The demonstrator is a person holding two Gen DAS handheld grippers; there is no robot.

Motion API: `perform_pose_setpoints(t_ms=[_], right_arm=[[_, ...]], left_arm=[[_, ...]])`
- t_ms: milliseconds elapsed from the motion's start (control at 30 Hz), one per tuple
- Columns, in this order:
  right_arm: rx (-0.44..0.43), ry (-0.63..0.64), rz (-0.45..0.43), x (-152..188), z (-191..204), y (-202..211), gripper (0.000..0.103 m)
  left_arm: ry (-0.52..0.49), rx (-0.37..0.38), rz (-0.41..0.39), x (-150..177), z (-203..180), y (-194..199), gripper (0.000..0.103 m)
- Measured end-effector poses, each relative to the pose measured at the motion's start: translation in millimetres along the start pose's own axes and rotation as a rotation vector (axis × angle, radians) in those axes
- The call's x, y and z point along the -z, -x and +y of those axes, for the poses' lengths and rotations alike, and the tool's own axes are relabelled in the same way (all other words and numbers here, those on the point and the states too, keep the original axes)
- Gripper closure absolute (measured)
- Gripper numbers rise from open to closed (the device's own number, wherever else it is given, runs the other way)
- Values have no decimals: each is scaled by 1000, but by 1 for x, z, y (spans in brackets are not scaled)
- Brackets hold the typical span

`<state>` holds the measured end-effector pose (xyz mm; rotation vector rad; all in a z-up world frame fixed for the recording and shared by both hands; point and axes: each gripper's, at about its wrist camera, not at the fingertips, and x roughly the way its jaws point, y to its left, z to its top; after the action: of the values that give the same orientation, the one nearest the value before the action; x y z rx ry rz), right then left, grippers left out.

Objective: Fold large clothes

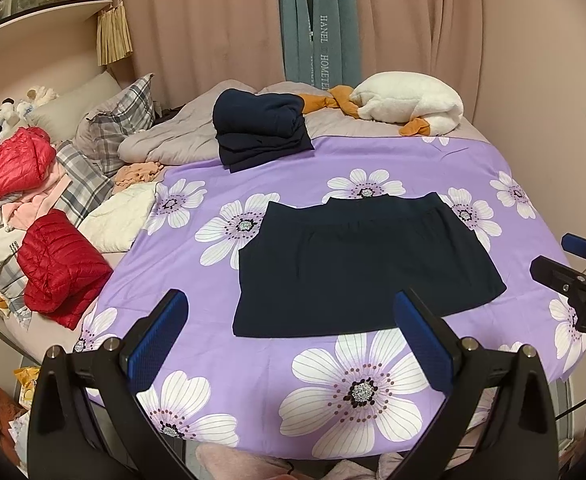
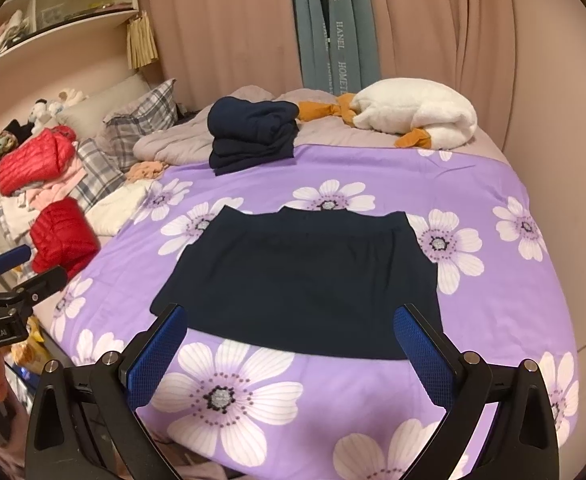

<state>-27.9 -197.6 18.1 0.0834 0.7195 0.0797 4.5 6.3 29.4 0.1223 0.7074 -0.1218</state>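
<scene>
Two grippers hover over the near edge of the bed (image 1: 221, 364), and nothing is in either one: the left gripper (image 1: 289, 336) has its jaws spread wide, the right gripper (image 2: 289, 344) the same. Between them, laid flat on the purple flowered bedspread (image 2: 493, 184), sits the dark navy garment (image 2: 301, 280), part-folded by the look of it, a squarish panel with a narrower band across the far end. So I'd call this the pause between folds. Next move, I'd say, is each gripper dropping to a near corner of the hem, pinching just the cloth and carrying it up toward the far band. It's smooth, few wrinkles, edges fairly straight, though the left side flares a little. Thin fabric, likely to slip if only lightly caught. A folded navy stack (image 1: 261, 132) waits further back, well apart.
</scene>
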Motion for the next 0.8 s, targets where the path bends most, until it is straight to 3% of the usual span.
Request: perform_pose_setpoints(t_ms=[800], right_arm=[[-2,-1,4,0,1,-3,1]], left_arm=[[-2,-4,7,2,-1,-5,0]])
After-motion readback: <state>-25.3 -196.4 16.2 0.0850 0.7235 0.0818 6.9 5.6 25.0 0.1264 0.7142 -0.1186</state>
